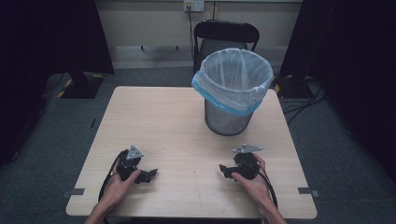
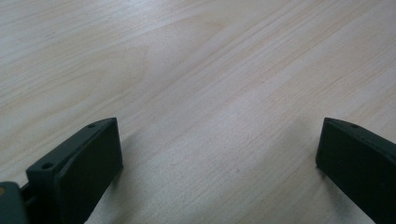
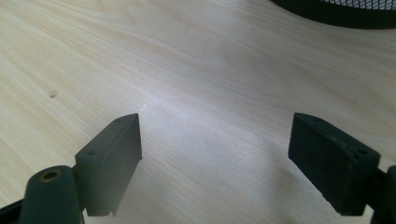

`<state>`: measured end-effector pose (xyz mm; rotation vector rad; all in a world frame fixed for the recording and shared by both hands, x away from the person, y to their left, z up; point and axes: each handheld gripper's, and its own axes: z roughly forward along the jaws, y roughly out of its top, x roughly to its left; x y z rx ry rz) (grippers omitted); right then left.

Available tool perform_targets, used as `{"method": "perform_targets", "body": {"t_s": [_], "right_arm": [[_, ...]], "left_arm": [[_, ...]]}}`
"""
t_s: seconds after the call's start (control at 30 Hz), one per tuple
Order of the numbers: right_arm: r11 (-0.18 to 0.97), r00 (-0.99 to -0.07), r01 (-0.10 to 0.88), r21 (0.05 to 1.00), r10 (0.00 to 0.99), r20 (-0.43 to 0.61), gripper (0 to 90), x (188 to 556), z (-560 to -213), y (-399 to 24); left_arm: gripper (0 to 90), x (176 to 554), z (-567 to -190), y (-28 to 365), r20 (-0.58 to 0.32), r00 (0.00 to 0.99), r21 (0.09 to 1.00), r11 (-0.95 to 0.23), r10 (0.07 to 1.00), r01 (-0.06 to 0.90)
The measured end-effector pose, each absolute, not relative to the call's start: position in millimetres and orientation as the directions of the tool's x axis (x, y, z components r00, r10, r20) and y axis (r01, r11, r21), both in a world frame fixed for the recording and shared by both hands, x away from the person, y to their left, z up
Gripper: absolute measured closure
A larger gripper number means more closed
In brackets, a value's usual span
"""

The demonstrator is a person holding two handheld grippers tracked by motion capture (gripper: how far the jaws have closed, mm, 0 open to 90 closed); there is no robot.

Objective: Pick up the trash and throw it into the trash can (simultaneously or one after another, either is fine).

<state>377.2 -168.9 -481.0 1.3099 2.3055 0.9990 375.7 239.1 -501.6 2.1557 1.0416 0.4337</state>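
A person's hands hold two black grippers low over a light wooden table (image 1: 177, 121). My left gripper (image 1: 150, 174) rests near the front left, open, its jaws pointing right toward the table's middle. In the left gripper view the left gripper (image 2: 219, 154) has its jaws wide apart with bare wood between them. My right gripper (image 1: 224, 171) sits near the front right, open, pointing left. The right gripper (image 3: 215, 149) in its own view also frames nothing but table. A wire mesh waste bin (image 1: 232, 91) with a white and blue liner stands at the back right of the table.
The bin's dark base (image 3: 336, 11) shows at the top edge of the right gripper view. A black chair (image 1: 225, 37) stands behind the table. Dark stands (image 1: 81, 84) and cables (image 1: 303, 100) sit on the grey carpet at both sides.
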Motion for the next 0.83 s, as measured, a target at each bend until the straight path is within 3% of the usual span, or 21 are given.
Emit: {"method": "perform_targets", "body": {"t_s": [0.23, 0.4, 0.83], "right_arm": [[0.352, -0.525, 0.644, 0.679, 0.849, 0.057, 16.3, 377, -491, -167], [0.377, -0.526, 0.599, 0.707, 0.850, -0.008, 14.4, 371, -496, -163], [0.354, -0.512, 0.582, 0.732, 0.859, -0.008, 13.6, 367, -500, -163]], "left_arm": [[0.0, 376, -502, 239, 0.000, 0.621, 0.711, -0.437, 0.783, 0.551], [0.0, 376, -502, 239, -0.001, 0.620, 0.712, -0.435, 0.784, 0.551], [0.0, 376, -502, 239, -0.002, 0.620, 0.713, -0.434, 0.785, 0.551]]}}
